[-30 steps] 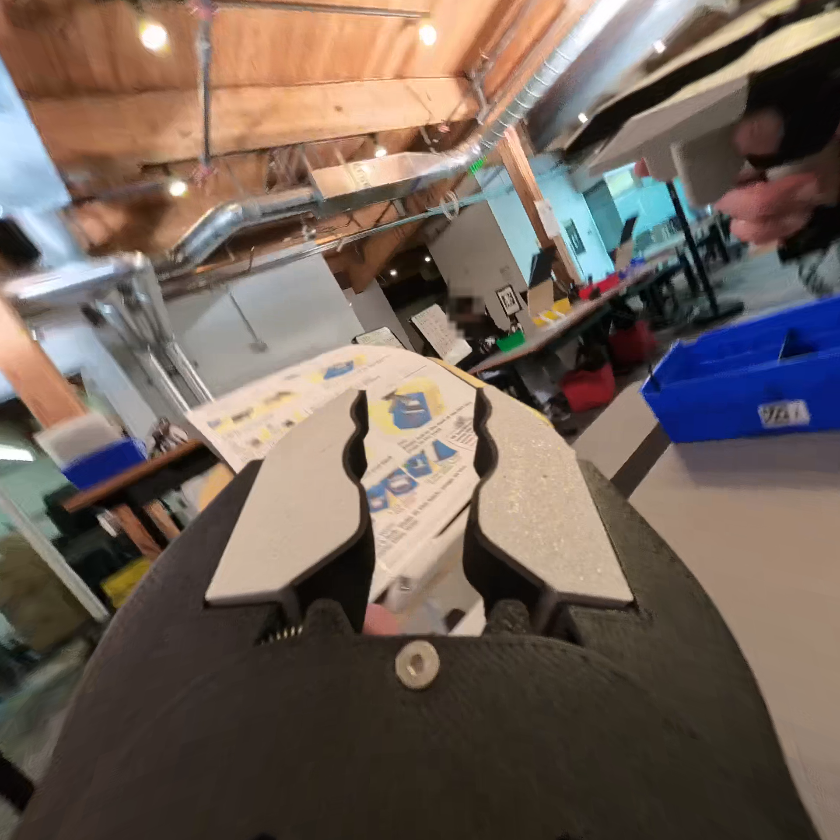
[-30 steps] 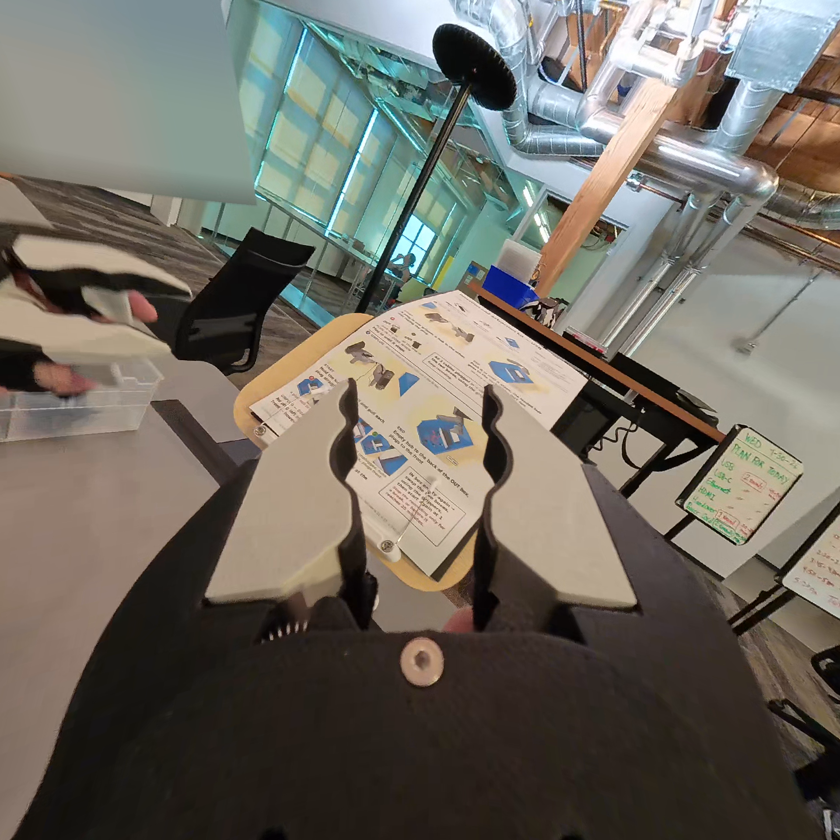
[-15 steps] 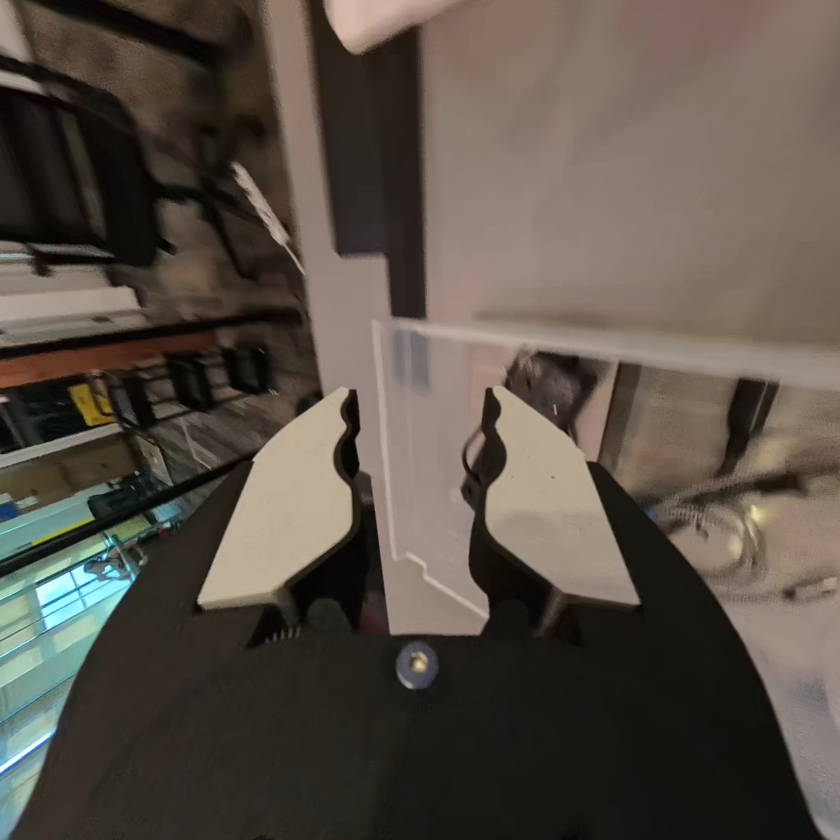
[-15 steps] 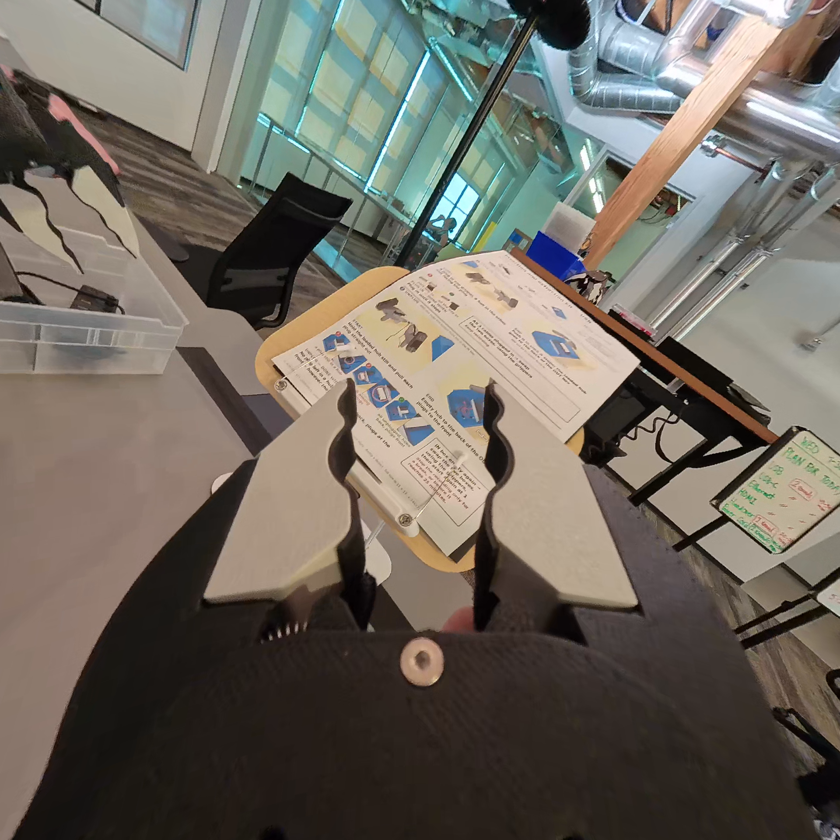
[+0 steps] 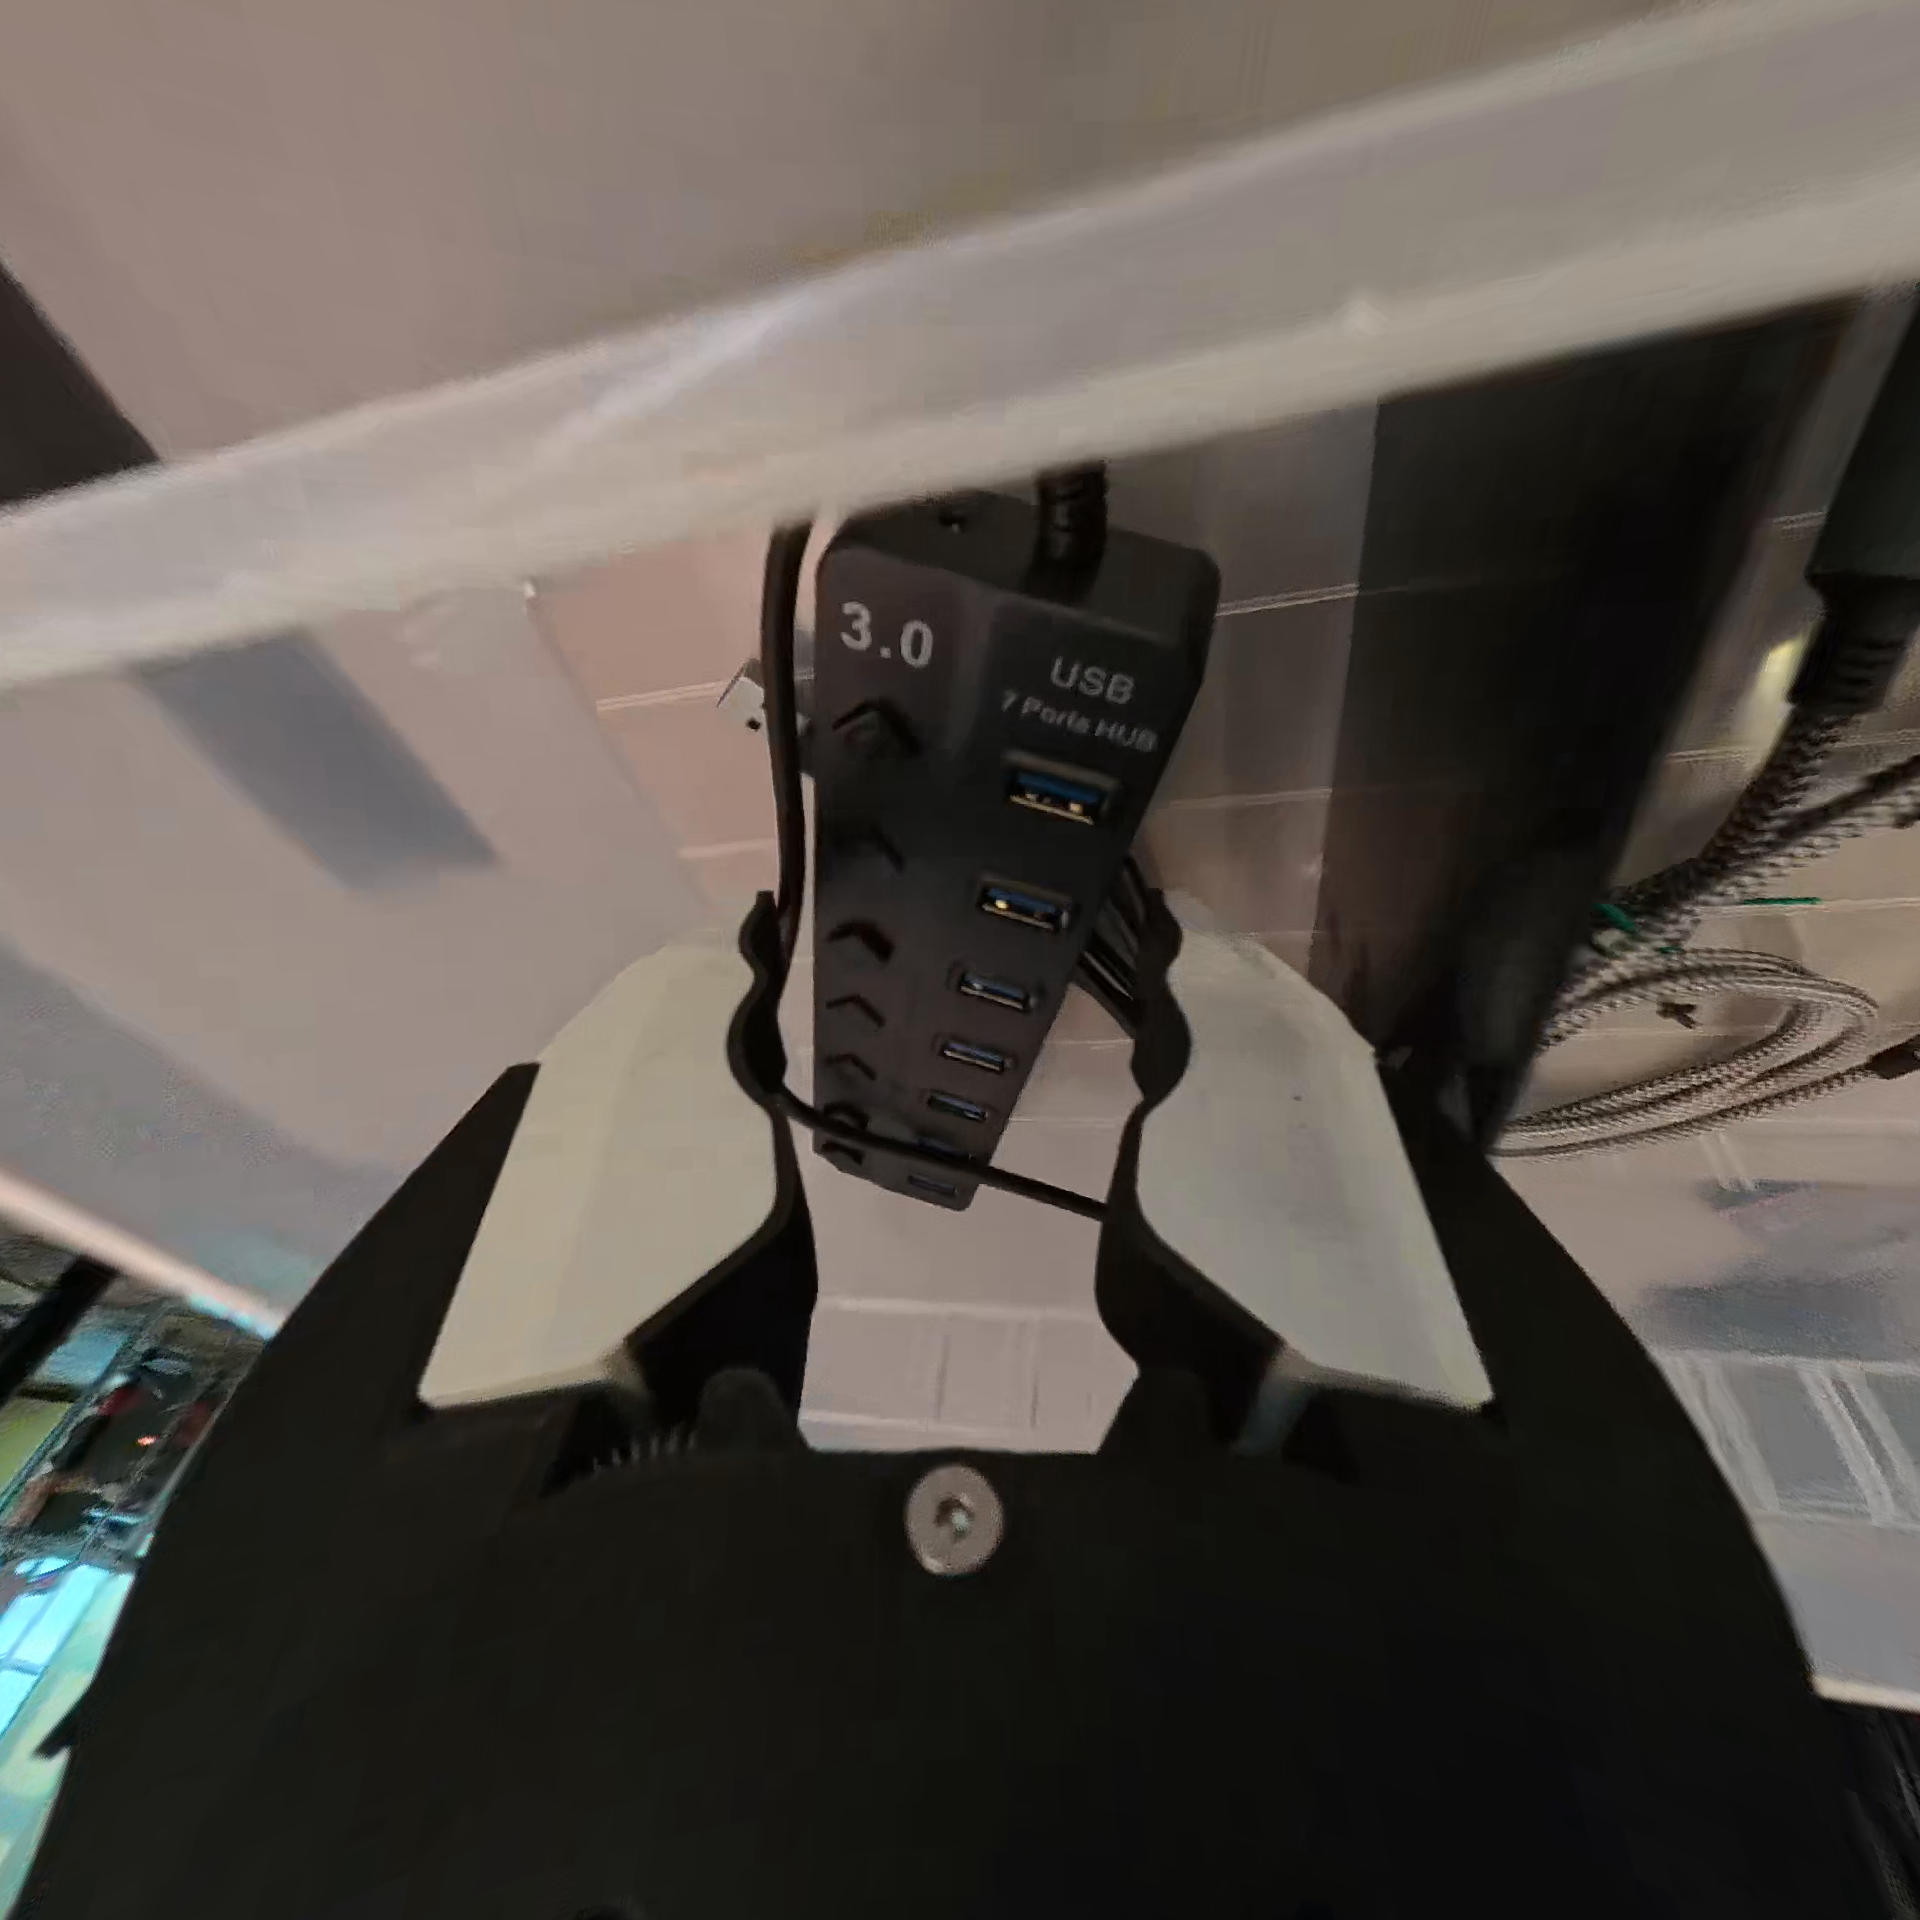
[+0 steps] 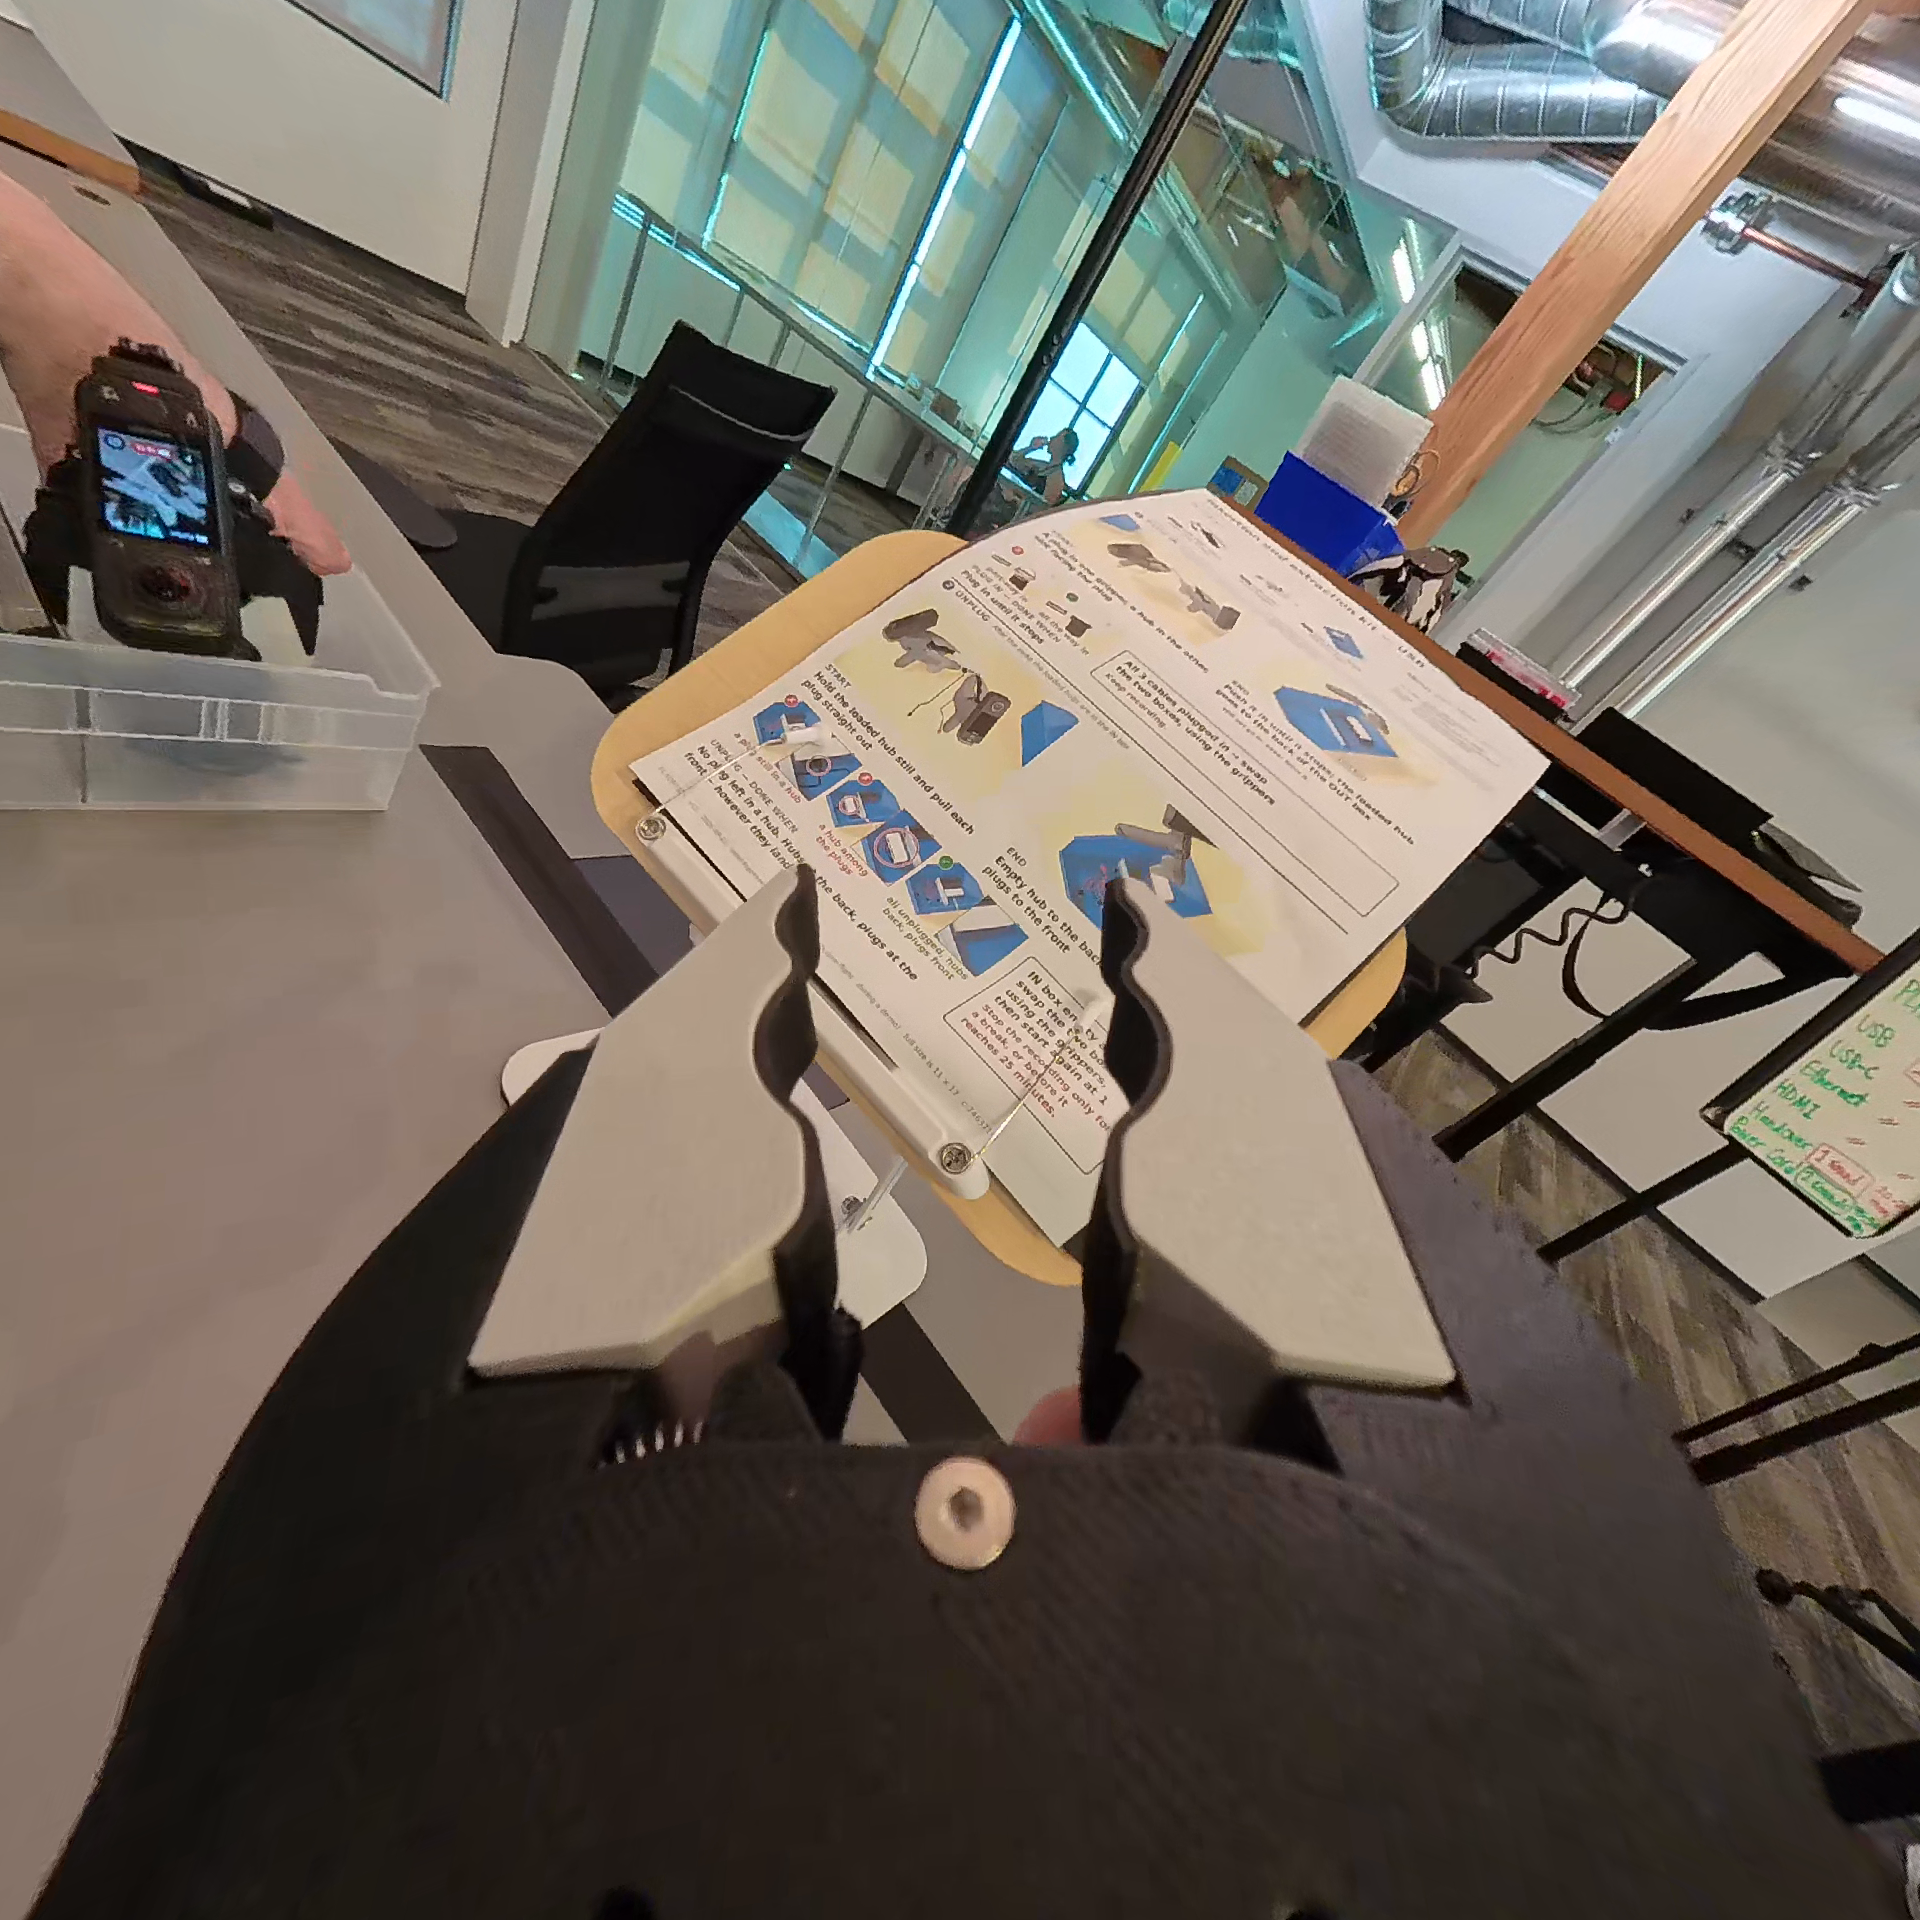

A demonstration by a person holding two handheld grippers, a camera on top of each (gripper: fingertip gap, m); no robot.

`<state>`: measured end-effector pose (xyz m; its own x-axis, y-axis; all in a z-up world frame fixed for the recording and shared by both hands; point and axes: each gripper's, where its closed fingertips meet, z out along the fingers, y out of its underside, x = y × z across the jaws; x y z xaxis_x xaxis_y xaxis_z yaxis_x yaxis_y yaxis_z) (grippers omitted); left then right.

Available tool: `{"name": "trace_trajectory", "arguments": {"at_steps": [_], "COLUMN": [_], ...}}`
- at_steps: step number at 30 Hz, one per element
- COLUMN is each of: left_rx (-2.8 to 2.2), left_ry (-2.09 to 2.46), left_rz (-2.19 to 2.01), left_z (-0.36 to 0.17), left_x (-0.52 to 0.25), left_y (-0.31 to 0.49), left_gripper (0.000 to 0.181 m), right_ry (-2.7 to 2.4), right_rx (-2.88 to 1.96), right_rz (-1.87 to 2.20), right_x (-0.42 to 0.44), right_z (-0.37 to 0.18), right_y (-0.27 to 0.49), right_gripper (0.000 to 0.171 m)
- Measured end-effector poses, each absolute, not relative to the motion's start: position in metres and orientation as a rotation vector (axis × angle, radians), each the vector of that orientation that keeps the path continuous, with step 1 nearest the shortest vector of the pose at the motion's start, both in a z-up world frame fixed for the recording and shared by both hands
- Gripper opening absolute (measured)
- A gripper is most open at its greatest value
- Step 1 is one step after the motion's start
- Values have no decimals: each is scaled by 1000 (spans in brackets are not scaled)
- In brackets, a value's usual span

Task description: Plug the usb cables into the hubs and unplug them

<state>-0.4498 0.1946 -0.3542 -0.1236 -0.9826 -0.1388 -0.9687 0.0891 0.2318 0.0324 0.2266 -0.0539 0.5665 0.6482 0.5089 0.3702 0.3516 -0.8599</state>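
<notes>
1. Across the grey bench (image 6: 260,1039), the clear bin (image 6: 208,727) sits far left; inside it lies the black hub (image 5: 987,883).
2. Left hand-held gripper (image 5: 956,935) straddles the hub, fingers apart, not yet gripping; best to close squarely on its sides, clear of the thin cable (image 5: 935,1169).
3. Right hand-held gripper (image 6: 956,894), fingers apart and empty, alone shows the instruction sheet (image 6: 1091,779).

A smooth grey table top (image 6: 239,1039) carries a shallow clear plastic bin (image 6: 218,727) near its far left edge. A flat white plate with rounded corners (image 6: 883,1262), seemingly a stand's base, lies at its right edge.
</notes>
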Motion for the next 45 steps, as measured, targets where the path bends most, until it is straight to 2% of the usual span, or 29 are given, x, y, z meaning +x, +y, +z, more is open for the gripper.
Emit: {"name": "trace_trajectory", "arguments": {"at_steps": [6, 12, 17, 23, 31, 39, 45], "left_rx": [2028, 2203, 2470, 2792, 2823, 2654, 2392], "left_ry": [-2238, -2243, -2239, -2238, -2315, -2603, -2906], "left_rz": [-320, -366, -441, -628, -925, -998, -788], "left_z": [-371, -343, -289, -192, -93, -13, -11], "left_x": [-445, -445, -444, -442, -418, -316, -199], "left_y": [190, 199, 207, 204, 181, 166, 150], "left_gripper": [59, 57, 56, 56, 56, 56, 56], "right_ry": [-1016, -1008, -997, -1022, -1140, -1240, -1134], "right_rx": [-1259, -1254, -1234, -1179, -1107, -1031, -1008], "right_rz": [226, 232, 255, 311, 384, 403, 423], "right_x": [34, 39, 42, 33, -10, -32, 23], "right_z": [-55, -53, -47, -39, -44, -44, -18], "right_y": [228, 227, 223, 210, 185, 159, 155], "right_gripper": [53, 53, 53, 60, 65, 72, 68]}}
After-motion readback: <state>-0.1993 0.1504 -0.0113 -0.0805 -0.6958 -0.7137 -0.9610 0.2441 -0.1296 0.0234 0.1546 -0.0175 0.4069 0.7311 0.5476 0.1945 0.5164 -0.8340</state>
